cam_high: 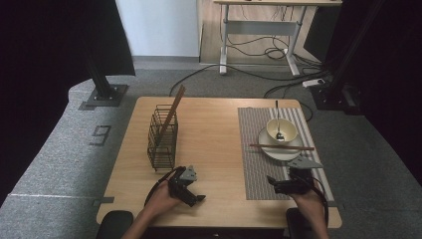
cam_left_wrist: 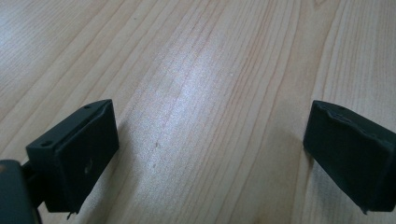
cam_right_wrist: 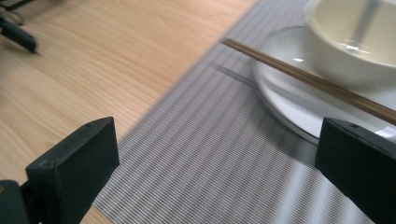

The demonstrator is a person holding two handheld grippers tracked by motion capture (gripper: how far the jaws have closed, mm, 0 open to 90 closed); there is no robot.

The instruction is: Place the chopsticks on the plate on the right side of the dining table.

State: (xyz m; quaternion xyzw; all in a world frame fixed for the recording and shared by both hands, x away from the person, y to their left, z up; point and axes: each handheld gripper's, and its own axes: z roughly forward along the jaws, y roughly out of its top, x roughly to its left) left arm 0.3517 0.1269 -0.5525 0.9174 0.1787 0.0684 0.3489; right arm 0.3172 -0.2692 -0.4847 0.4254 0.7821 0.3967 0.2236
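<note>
Approach step: right gripper [cam_high: 274,182], jaws wide and empty, near the desk's [cam_high: 214,134] front-right corner, must advance to the chopsticks [cam_high: 281,147] across the plate [cam_high: 268,148]; left gripper [cam_high: 195,195] open, empty.

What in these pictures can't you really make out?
- Spoon: its bowl end sits inside the bowl, too small in the high view.
- Chopsticks: far end cut off behind the right claw.
- Wire basket: floor hidden by its bars.

table [cam_high: 214,149]: pale wood, smooth, faint sheen
mat [cam_right_wrist: 224,154]: grey ribbed weave, matt
plate [cam_right_wrist: 285,100]: white, glossy
bowl [cam_right_wrist: 345,51]: cream, glossy
chopsticks [cam_right_wrist: 308,81]: brown wood
basket [cam_high: 162,139]: dark wire
pads [cam_left_wrist: 74,154]: black, matt
</note>
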